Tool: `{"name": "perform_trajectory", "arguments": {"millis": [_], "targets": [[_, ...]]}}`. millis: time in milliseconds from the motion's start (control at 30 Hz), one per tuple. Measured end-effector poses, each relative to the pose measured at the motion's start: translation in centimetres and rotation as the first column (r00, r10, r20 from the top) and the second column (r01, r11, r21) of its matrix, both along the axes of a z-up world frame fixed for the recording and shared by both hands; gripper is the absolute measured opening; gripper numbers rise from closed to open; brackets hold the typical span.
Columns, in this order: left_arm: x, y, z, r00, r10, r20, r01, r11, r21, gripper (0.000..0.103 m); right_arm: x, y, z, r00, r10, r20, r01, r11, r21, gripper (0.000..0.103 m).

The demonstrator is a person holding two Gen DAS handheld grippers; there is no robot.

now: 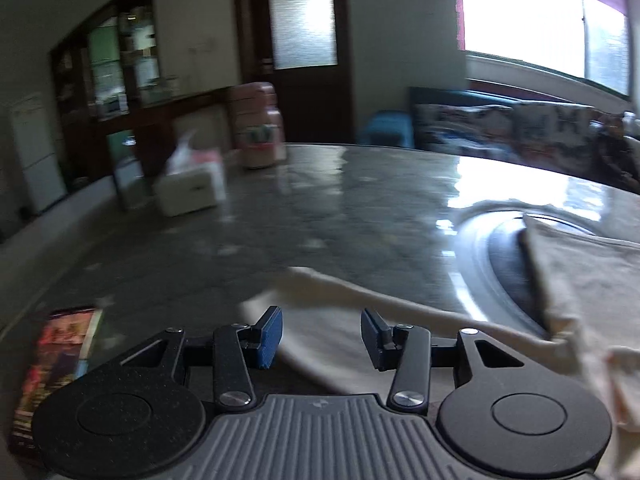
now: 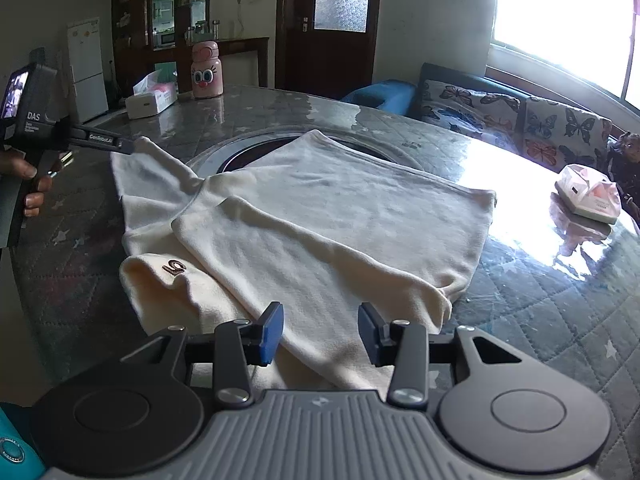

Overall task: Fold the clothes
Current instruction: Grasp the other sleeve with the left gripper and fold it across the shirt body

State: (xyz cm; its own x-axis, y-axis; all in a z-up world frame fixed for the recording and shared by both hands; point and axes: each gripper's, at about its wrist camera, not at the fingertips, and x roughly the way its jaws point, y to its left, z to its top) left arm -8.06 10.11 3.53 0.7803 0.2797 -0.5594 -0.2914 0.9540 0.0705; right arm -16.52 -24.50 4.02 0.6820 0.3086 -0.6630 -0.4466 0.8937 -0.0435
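A hand (image 2: 30,184) is gripping the left gripper (image 2: 128,145) at the far left, its tip lying at the sleeve (image 2: 156,168) of the cream shirt (image 2: 340,208). In its own blurred view the jaws are standing spread over the sleeve, pinching nothing. The shirt is lying flat on the tabletop (image 2: 540,288), partly covering a round recess (image 2: 256,148). The right gripper (image 2: 321,330) is hovering over the near folded edge, jaws spread with cloth below them, not pinched. Behind, a tissue box (image 2: 150,98) and pink bottle (image 2: 206,70) are standing.
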Motion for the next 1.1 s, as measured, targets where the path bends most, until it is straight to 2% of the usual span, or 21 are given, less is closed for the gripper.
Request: {"name": "perform_trajectory", "arguments": {"millis": [133, 233, 333, 400, 533, 667, 800, 900, 1000, 1100], "targets": [[0.5, 2.5, -0.7, 0.996, 0.090, -0.018, -0.091, 0.995, -0.044, 0.047, 0.0, -0.1, 0.1, 1.000, -0.007, -0.001, 0.007, 1.000, -0.003, 0.042], [1.1, 3.9, -1.2, 0.994, 0.108, -0.031, -0.111, 0.988, -0.105, 0.045, -0.1, -0.1, 0.1, 1.000, -0.012, -0.003, 0.012, 1.000, -0.002, 0.042], [1.4, 4.3, -1.5, 0.994, 0.100, -0.033, -0.103, 0.987, -0.122, 0.044, -0.1, -0.1, 0.0, 1.000, -0.015, -0.005, 0.015, 1.000, -0.004, 0.042], [1.7, 4.4, -1.5, 0.995, 0.092, -0.032, -0.096, 0.987, -0.133, 0.038, -0.1, -0.1, 0.0, 1.000, -0.018, -0.007, 0.018, 1.000, -0.003, 0.042], [1.8, 4.2, -1.8, 0.998, 0.066, -0.013, -0.067, 0.990, -0.122, 0.016, -0.2, -0.1, 0.0, 1.000, -0.024, -0.008, 0.024, 1.000, -0.001, 0.042], [1.5, 3.7, -1.0, 0.999, 0.043, 0.021, -0.039, 0.987, -0.158, 0.010, -0.5, -0.3, 0.2, 1.000, -0.031, 0.001, 0.031, 0.999, 0.006, 0.042], [0.6, 1.5, 1.6, 0.995, -0.033, 0.098, 0.051, 0.981, -0.187, 0.009, -0.7, -0.6, 0.4, 0.999, -0.038, 0.013, 0.038, 0.999, 0.016, 0.042], [0.2, -1.2, 3.8, 0.982, -0.116, 0.152, 0.147, 0.966, -0.211, 0.009, -0.9, -0.9, 0.5, 0.999, -0.043, 0.021, 0.043, 0.999, 0.024, 0.042], [-0.2, -4.5, 5.6, 0.956, -0.223, 0.193, 0.264, 0.939, -0.222, 0.009, -1.2, -1.4, 0.6, 0.998, -0.055, 0.026, 0.054, 0.998, 0.035, 0.042], [-0.6, -8.3, 7.0, 0.913, -0.342, 0.223, 0.390, 0.894, -0.223, 0.009, -1.5, -2.1, 0.6, 0.997, -0.071, 0.030, 0.070, 0.997, 0.045, 0.042]]}}
